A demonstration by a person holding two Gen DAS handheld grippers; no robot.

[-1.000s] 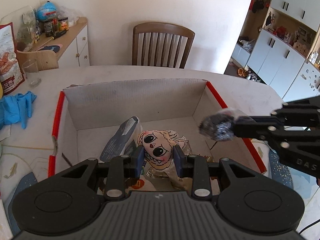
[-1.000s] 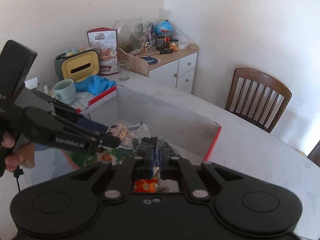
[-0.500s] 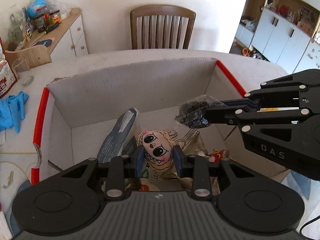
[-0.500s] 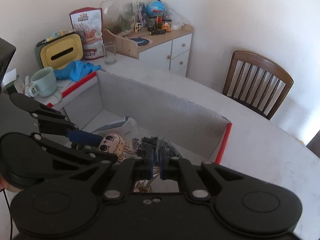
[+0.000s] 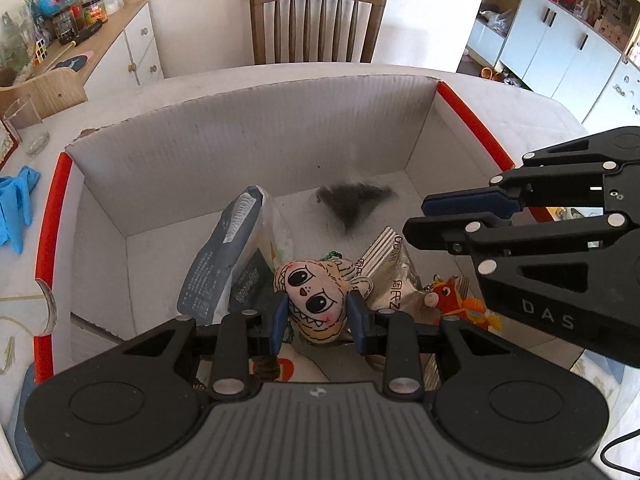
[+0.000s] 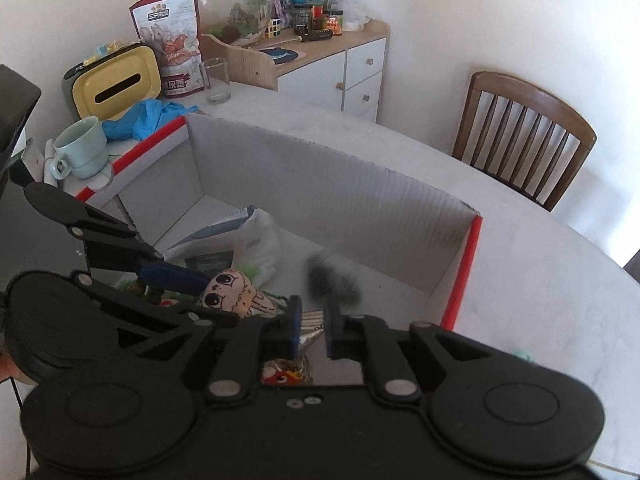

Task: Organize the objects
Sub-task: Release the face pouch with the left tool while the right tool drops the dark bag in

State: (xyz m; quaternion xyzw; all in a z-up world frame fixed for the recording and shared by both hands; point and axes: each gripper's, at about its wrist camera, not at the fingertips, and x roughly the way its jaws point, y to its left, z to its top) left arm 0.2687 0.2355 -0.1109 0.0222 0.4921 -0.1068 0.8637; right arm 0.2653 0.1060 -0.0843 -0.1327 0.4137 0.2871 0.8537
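Observation:
A white cardboard box [image 5: 256, 148] with red edges sits on the table. My left gripper [image 5: 318, 318] is shut on a cartoon-face plush [image 5: 316, 300] held over the box's near side; the plush also shows in the right wrist view [image 6: 236, 292]. My right gripper [image 6: 312, 330] is open and empty above the box's right part; it shows in the left wrist view [image 5: 420, 216]. A small dark bag [image 5: 352, 204], blurred, is in the box beyond it, also in the right wrist view [image 6: 332, 280]. The box holds a grey-white pouch [image 5: 224, 256], a silver packet [image 5: 392, 268] and an orange toy [image 5: 460, 300].
A wooden chair [image 5: 318, 20] stands behind the table. A sideboard [image 6: 320, 56] with jars is at the far left. A glass [image 6: 216, 80], blue gloves [image 6: 148, 118], a pale green mug [image 6: 80, 148] and a yellow tissue box [image 6: 114, 88] stand left of the box.
My right gripper opened and let go of the dark bag, which dropped into the box. Both grippers moved further over the box; the left one still holds the plush.

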